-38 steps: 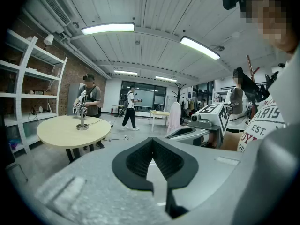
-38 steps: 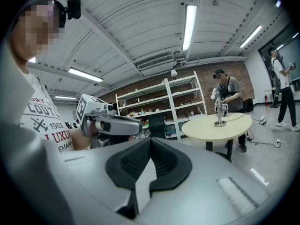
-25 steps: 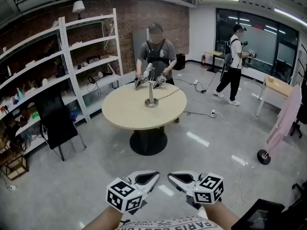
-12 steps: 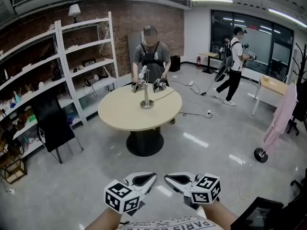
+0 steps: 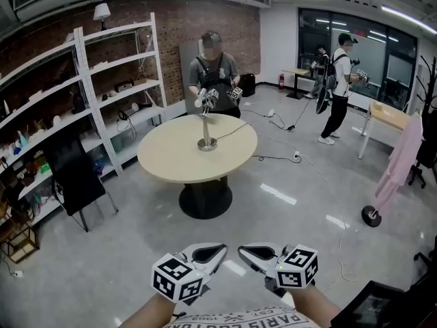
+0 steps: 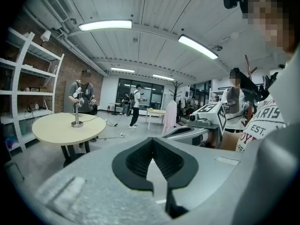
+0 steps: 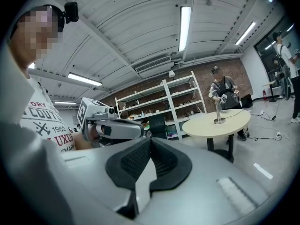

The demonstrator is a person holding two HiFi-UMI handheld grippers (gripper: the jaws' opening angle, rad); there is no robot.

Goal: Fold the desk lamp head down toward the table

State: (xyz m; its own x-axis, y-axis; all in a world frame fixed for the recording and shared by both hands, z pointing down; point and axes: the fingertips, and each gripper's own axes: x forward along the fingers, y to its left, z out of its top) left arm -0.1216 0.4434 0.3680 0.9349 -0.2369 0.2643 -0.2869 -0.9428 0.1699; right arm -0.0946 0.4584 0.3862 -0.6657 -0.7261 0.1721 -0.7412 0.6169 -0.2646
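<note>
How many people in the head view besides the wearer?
3: first person behind the round table; second person by the windows; third person, partly hidden behind the second.

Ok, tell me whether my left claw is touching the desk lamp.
Apart. The head view shows the left claw low in the frame, shut and empty, with a stretch of floor between it and the desk lamp standing on the round table.

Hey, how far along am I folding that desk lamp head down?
Done: nothing visible. The desk lamp stands on the round table across the room, with another person working at its top. In hand: nothing; left gripper and right gripper are shut, empty. Left: walk over, fold its head down.
</note>
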